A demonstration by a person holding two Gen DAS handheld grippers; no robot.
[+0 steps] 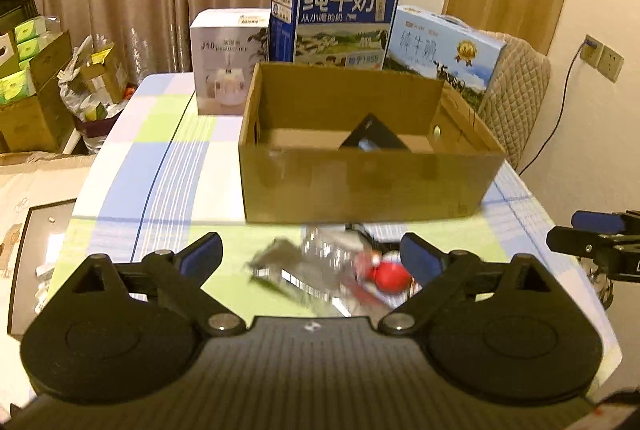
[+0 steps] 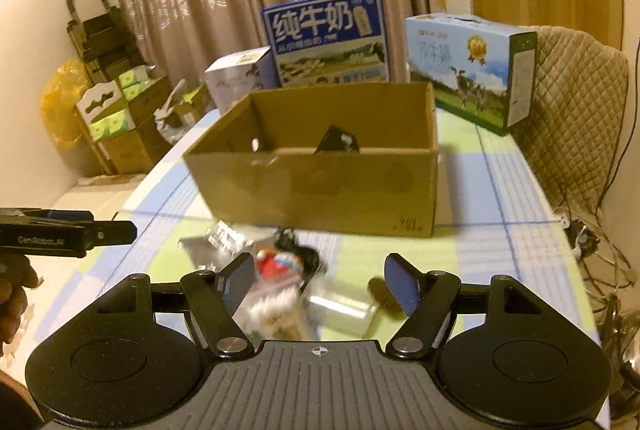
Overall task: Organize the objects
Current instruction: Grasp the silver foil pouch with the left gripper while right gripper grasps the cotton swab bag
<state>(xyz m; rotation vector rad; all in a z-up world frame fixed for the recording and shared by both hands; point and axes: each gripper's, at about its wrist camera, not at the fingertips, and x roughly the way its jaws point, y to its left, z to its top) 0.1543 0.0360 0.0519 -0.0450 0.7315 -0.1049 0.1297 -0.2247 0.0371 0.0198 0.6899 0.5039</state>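
Clutter (image 2: 280, 286) heaped near table (image 1: 168, 166) front edge, just before box (image 1: 360, 182), ready for loading. Left gripper (image 1: 310, 254) wide open, empty, over red item (image 1: 390, 274). Right gripper (image 2: 320, 280) wide open, empty, above clear pack (image 2: 340, 306).

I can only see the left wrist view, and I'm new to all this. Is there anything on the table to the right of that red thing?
Observer: Yes. The right wrist view shows a clear roll, seen between the open fingers of the right gripper.
Operator: Anything next to it?
Observer: A white packet lies just left of it, but it's too blurred to read.
Operator: Who holds the left gripper?
Observer: A person's hand shows under the left gripper at the picture's left edge.
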